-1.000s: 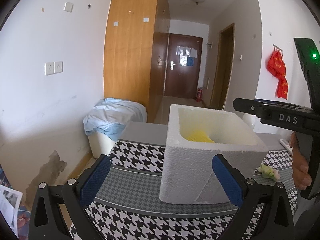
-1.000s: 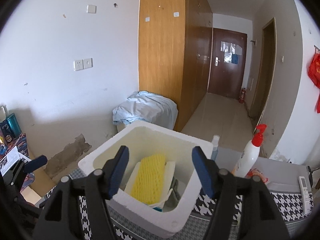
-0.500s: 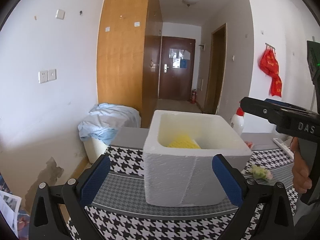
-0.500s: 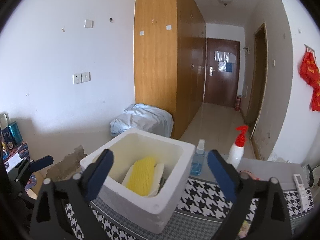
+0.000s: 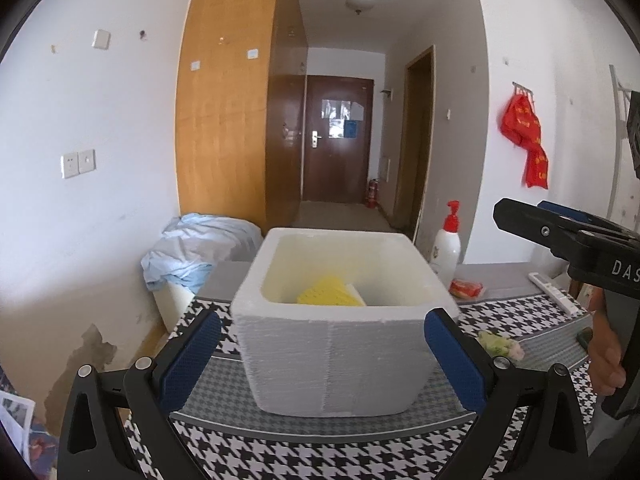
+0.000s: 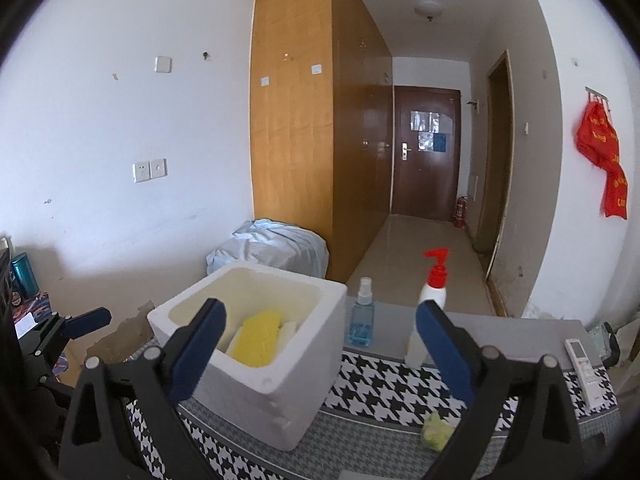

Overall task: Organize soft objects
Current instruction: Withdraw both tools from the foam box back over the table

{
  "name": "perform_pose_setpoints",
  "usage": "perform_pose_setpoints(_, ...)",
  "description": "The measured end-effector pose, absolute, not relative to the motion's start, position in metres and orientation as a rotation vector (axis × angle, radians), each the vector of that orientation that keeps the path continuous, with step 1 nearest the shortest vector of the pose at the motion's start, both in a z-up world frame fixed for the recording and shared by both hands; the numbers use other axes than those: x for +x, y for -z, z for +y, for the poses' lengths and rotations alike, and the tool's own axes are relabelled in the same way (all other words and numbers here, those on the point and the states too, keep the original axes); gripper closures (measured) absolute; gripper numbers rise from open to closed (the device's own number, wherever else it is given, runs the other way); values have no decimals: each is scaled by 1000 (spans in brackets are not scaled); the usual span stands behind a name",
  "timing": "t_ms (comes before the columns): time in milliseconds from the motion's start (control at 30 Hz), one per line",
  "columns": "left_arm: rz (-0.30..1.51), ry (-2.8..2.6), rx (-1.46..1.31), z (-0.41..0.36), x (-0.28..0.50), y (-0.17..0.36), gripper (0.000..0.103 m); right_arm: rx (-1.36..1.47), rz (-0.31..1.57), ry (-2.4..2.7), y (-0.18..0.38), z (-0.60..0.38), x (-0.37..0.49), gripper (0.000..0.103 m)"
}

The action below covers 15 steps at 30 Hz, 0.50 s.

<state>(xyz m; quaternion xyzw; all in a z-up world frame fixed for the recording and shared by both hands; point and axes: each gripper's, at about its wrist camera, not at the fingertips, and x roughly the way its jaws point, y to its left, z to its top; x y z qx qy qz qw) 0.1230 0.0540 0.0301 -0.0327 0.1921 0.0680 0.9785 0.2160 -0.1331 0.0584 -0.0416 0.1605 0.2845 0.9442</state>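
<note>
A white foam box (image 5: 328,364) stands on the houndstooth cloth, with a yellow mesh sponge (image 5: 330,294) and white foam pieces inside. My left gripper (image 5: 320,360) is open, its blue pads apart and just short of the box's near wall, holding nothing. In the right wrist view my right gripper (image 6: 320,344) is wide open and empty, back from the box (image 6: 280,384) and the sponge (image 6: 258,338). A small green and pink soft thing (image 6: 436,432) lies on the cloth right of the box, also seen from the left wrist (image 5: 500,346).
Behind the box stand a blue spray bottle (image 6: 362,316) and a white lotion bottle with a red pump (image 6: 434,292). A red packet (image 5: 466,288) and a remote (image 6: 582,364) lie at the right. A person's hand (image 5: 604,360) holds the right gripper's handle.
The right gripper's jaws have spread from partly open to wide, and it has drawn back from over the box. The left gripper has shifted, so the box now sits centred before it.
</note>
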Motion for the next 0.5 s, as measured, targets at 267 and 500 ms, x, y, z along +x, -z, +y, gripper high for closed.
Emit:
perform_pose_setpoints(267,387,-92,-40,32,123,-34,1,-67,313,-548,-58,-162,209,5)
perform_pose_setpoints(500,383,-58,-37,16,126,-34,1,-47,311,-509,-55,-185,204,5)
